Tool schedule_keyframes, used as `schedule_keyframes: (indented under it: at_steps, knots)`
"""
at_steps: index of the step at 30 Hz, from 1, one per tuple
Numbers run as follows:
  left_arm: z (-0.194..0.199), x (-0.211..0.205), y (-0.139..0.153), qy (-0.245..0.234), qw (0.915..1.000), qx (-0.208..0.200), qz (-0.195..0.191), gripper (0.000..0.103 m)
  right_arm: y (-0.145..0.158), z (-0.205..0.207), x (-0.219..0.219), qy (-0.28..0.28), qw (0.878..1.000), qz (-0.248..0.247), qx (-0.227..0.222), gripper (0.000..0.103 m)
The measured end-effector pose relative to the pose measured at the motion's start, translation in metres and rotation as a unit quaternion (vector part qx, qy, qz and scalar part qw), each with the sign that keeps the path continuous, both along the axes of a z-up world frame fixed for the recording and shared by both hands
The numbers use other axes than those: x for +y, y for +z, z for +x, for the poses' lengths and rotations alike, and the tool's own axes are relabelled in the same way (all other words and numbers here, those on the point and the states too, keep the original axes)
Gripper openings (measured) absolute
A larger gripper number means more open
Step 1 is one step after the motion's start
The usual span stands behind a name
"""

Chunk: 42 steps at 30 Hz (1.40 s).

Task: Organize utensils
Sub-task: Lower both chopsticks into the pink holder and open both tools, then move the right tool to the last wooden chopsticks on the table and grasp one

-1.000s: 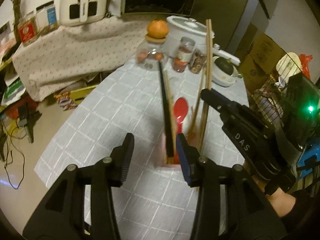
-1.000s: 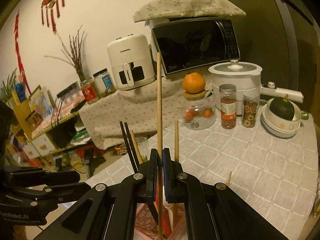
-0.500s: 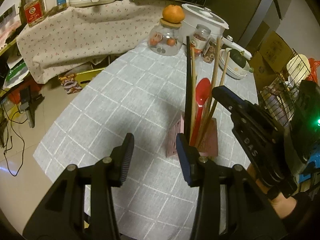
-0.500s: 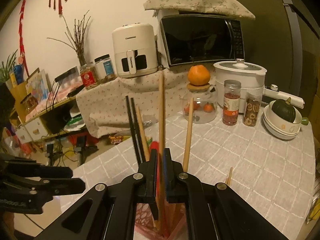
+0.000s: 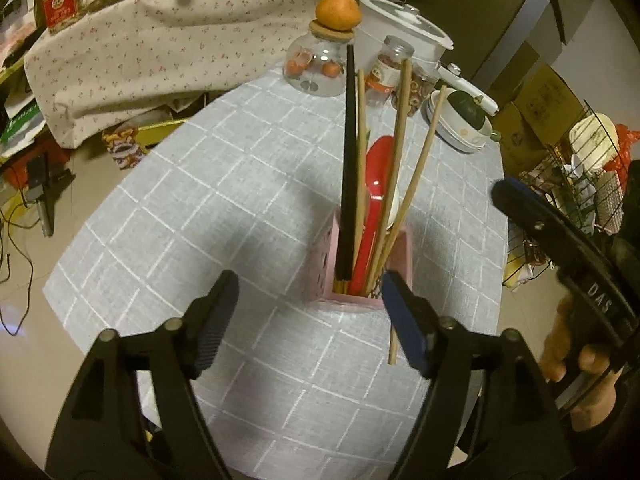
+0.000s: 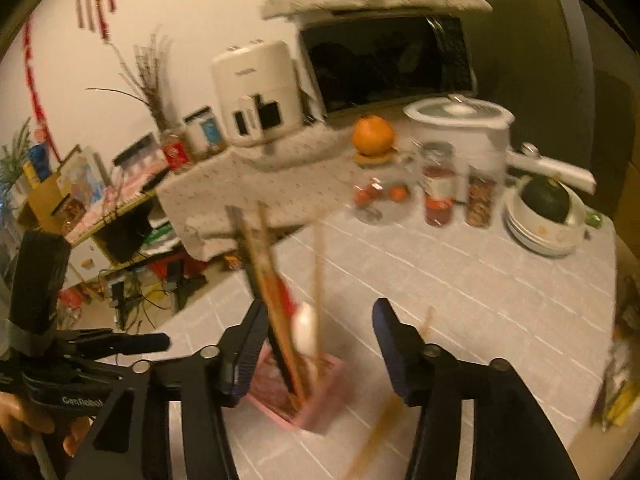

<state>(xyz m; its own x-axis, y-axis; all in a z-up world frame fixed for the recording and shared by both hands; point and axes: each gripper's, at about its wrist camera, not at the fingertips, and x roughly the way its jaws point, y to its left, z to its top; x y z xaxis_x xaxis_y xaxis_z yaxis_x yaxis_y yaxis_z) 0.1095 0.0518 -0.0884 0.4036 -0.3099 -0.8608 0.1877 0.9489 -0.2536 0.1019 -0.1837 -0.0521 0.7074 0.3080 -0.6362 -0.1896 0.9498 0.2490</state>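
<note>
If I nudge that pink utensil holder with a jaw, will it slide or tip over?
Probably tip. The pink utensil holder looks small and light, while the tall black chopsticks, wooden chopsticks and red spoon stand far above its rim. The checked tablecloth may grip its base, so push low.

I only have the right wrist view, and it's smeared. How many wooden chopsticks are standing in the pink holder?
Observer: The left wrist view is sharp. Three wooden chopsticks stand in the pink holder.
Operator: Anything else in there?
Observer: Black chopsticks at its left side and a red spoon in the middle.
Operator: Is that blurry stick on the table real?
Observer: Yes. One loose chopstick lies on the tablecloth just right of the holder, partly hidden behind the left gripper.
</note>
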Motion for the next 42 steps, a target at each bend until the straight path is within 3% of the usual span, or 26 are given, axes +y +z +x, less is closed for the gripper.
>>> schedule_keyframes:
  at_steps: [3,12,17,23,30,37,42]
  knots:
    - [0.0,-0.003,-0.005,0.005,0.9999,0.011,0.002,0.076,-0.011,0.006,-0.017,-0.029,0.999,-0.024,0.033,0.065]
    - [-0.002,-0.012,-0.012,0.003,0.9997,0.024,0.009,0.077,-0.079,0.043,-0.038,-0.052,0.979,-0.033,0.192,0.062]
    - [-0.006,-0.019,-0.011,-0.012,0.9996,0.017,0.02,0.077,-0.118,0.067,-0.04,-0.052,0.965,-0.022,0.256,0.029]
    - [-0.009,-0.022,-0.009,-0.023,0.9995,0.016,0.016,0.077,-0.141,0.083,-0.034,-0.038,0.957,-0.028,0.285,0.018]
    - [-0.011,-0.026,-0.006,-0.034,0.9993,0.015,0.009,0.077,-0.15,0.089,-0.024,-0.027,0.953,-0.043,0.3,0.017]
    - [-0.013,-0.029,-0.005,-0.043,0.9989,0.014,0.008,0.077,-0.155,0.091,-0.018,-0.038,0.944,-0.096,0.313,0.017]
    - [-0.017,-0.033,0.0,-0.052,0.9986,0.008,0.001,0.077,-0.156,0.09,-0.02,-0.035,0.947,-0.091,0.307,0.012]
